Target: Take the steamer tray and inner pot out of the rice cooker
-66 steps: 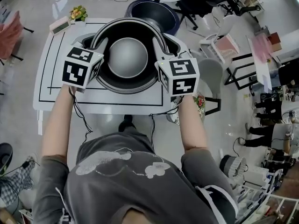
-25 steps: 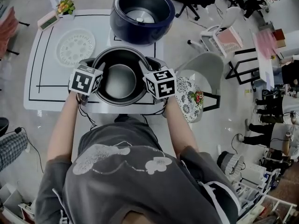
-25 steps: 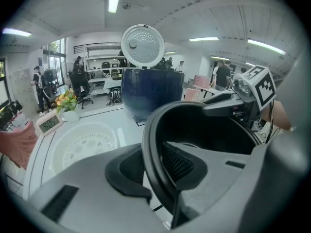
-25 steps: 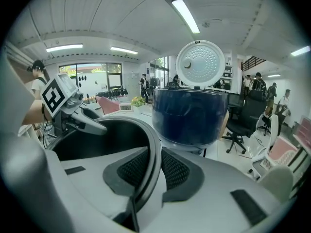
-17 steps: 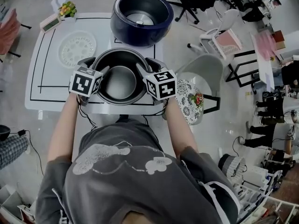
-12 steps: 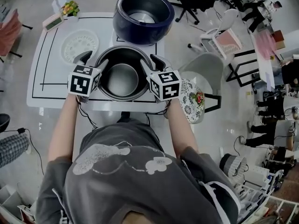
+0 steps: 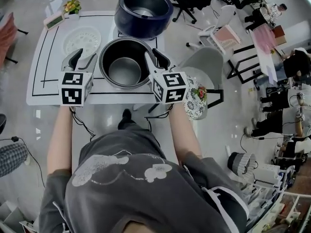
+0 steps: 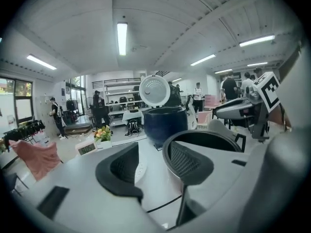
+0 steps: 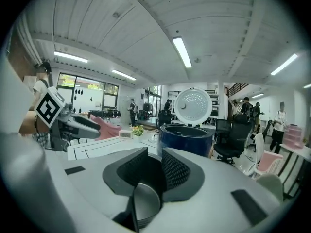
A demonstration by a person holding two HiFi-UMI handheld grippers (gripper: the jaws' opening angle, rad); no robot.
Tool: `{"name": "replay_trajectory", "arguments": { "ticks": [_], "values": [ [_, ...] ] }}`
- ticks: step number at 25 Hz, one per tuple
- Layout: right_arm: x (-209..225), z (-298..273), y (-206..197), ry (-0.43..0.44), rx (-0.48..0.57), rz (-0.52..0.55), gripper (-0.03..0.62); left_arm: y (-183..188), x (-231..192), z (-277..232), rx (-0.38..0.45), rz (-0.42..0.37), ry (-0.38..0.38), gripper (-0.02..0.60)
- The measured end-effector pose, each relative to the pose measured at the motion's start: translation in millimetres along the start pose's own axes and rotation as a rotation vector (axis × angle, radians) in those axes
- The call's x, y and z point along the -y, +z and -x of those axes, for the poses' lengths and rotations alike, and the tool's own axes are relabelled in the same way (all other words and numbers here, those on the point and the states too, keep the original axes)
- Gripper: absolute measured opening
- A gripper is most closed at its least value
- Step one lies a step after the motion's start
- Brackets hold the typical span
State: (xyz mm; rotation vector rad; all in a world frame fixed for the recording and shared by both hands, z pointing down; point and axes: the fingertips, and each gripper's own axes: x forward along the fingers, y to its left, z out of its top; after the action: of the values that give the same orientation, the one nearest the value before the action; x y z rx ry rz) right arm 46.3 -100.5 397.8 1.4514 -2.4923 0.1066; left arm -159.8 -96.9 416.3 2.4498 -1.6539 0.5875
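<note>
Head view: one inner pot (image 7: pixel 125 67) stands on the one white table (image 7: pixel 44 87). One navy rice cooker (image 7: pixel 142 27) sits just behind the pot with its lid up, and one white steamer tray (image 7: pixel 81 38) lies to the pot's left.

There are two grippers. The left gripper (image 7: pixel 81 61) hangs left of the pot, jaws about half apart with nothing between them. The right gripper (image 7: pixel 156 59) hovers over the pot's right rim, jaws a narrow gap apart and gripping nothing. Both pairs have just been closing.

A second ago each gripper sat at the pot's rim, one on each side. Now both are off it and higher.
</note>
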Motion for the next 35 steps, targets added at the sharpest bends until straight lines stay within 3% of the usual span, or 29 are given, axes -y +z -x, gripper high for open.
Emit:
{"name": "replay_trajectory", "arguments": {
  "ticks": [10, 15, 28, 35],
  "values": [
    [-55.1, 37.1, 18.5, 0.012, 0.076, -0.008, 0.031, -8.3, 3.3, 62.8, 0.047, 0.024, 0.0, 0.014],
    [-86.6, 57.9, 29.7, 0.051, 0.137, -0.006, 0.028, -12.0, -3.0, 92.2, 0.077, 0.027, 0.03, 0.008],
    [-132.2, 75.9, -7.5, 0.095, 0.053, -0.013, 0.028, -70.0, 9.7, 129.1, 0.008, 0.1, 0.01, 0.008],
    [-139.0, 75.6, -11.5, 0.082, 0.034, -0.029, 0.028, -74.8, 3.9, 138.4, 0.006, 0.117, 0.012, 0.008]
  ]
}}
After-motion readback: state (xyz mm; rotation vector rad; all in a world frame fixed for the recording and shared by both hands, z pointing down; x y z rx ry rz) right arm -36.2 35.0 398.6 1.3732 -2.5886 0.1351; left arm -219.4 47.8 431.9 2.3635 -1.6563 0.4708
